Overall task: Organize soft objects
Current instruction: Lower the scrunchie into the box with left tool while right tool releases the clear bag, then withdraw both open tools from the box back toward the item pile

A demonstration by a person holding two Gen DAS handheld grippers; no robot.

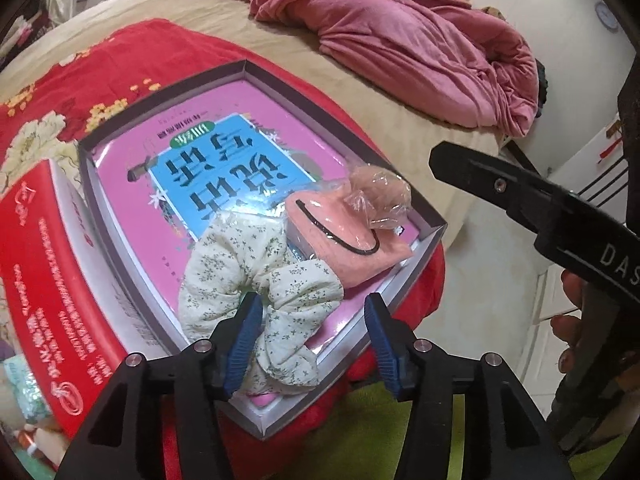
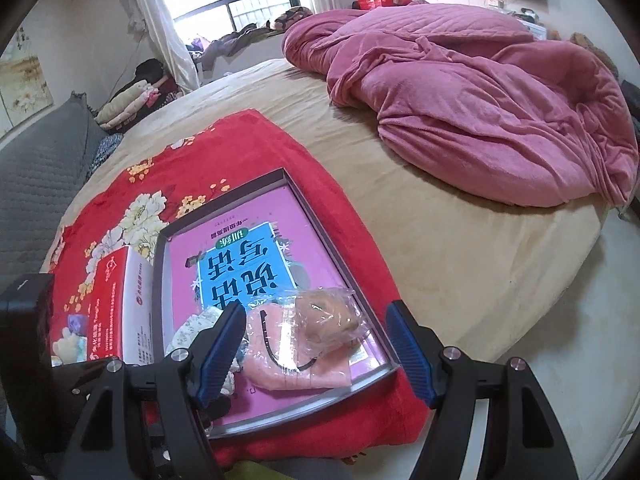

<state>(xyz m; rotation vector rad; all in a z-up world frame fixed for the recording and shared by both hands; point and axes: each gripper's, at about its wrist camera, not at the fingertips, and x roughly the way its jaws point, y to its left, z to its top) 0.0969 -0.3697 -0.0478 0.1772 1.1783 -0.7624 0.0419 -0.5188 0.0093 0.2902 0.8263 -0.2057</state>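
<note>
A cream floral scrunchie (image 1: 256, 280) lies in the near corner of a shallow grey-rimmed box (image 1: 160, 96) holding a pink and blue book (image 1: 224, 168). My left gripper (image 1: 314, 340) stands open around the scrunchie's near end; the left pad touches it and the right pad is apart. Beside the scrunchie rests a folded pink cloth (image 1: 344, 236) with a black hair tie, and a clear plastic bag (image 1: 376, 196) with something peach inside. My right gripper (image 2: 316, 354) hangs open above the pink cloth (image 2: 296, 368) and the bag (image 2: 332, 316), holding nothing.
The box rests on a red floral blanket (image 2: 224, 140) on a beige bed (image 2: 440, 220). A red box lid (image 1: 48, 280) leans at its left side. A heaped pink duvet (image 2: 480, 100) fills the far right. White floor (image 1: 500, 280) lies beyond the bed's edge.
</note>
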